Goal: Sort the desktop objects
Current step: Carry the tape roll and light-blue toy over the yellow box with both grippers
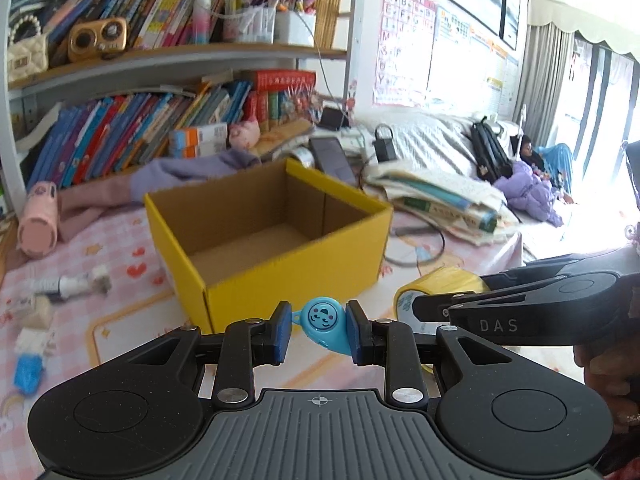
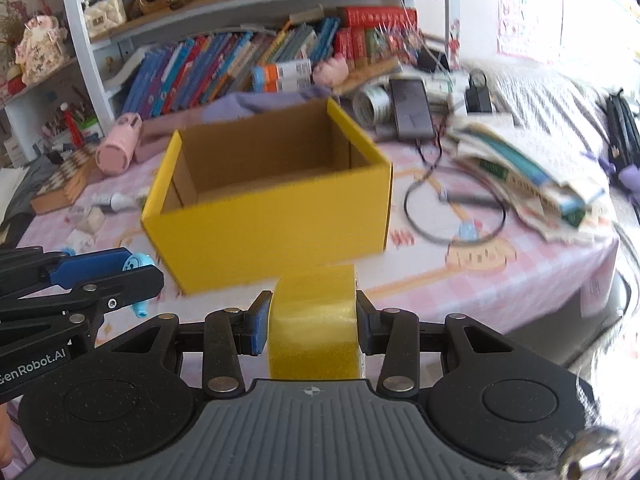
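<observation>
An open yellow cardboard box (image 1: 256, 276) stands empty on the pink tablecloth; it also shows in the right wrist view (image 2: 272, 232). My left gripper (image 1: 319, 330) is shut on a small blue toy with a face (image 1: 320, 322), held above the cloth just in front of the box. My right gripper (image 2: 310, 326) is shut on a yellow roll of tape (image 2: 314, 320), also in front of the box. The tape (image 1: 440, 286) and right gripper show at the right of the left wrist view; the left gripper with the blue toy (image 2: 138, 262) shows at the left of the right wrist view.
A pink cylinder case (image 1: 38, 216) lies left of the box, small white and blue items (image 1: 72, 284) nearer the left edge. A pile of books and papers (image 1: 444, 196), a black cable (image 2: 452, 216) and a phone (image 2: 412, 108) lie right. Bookshelves stand behind.
</observation>
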{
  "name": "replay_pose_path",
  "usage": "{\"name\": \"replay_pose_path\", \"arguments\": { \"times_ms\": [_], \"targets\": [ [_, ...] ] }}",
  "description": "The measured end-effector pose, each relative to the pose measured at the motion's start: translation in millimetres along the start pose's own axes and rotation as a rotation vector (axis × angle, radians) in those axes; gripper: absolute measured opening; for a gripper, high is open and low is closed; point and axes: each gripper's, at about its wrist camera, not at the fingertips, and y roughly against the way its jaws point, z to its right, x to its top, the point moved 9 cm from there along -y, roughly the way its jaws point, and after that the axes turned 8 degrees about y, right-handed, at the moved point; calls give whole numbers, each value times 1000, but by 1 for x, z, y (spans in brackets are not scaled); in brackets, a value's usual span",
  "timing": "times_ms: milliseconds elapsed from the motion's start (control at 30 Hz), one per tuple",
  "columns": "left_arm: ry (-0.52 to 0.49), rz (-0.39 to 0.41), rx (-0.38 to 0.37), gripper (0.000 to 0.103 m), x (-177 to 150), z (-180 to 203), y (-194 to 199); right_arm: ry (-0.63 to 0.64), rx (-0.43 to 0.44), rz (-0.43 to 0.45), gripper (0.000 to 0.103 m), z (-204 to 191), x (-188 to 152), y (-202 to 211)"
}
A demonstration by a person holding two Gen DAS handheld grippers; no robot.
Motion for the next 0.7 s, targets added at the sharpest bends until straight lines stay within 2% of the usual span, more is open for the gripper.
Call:
{"name": "replay_pose_path", "arguments": {
  "times_ms": [200,367,567,700],
  "targets": [
    [-8,90,31,27,47,-2,-12,65,31,141,39,11,58,-5],
    [-10,113,115,27,73,-11,-36,115,98,225,39,17,107,-22],
    [19,82,220,27,81,-27,-73,176,229,194,39,13,134,-67],
    [28,30,291,27,73,-35,-95,225,307,104,39,4,133,-104]
  ]
}}
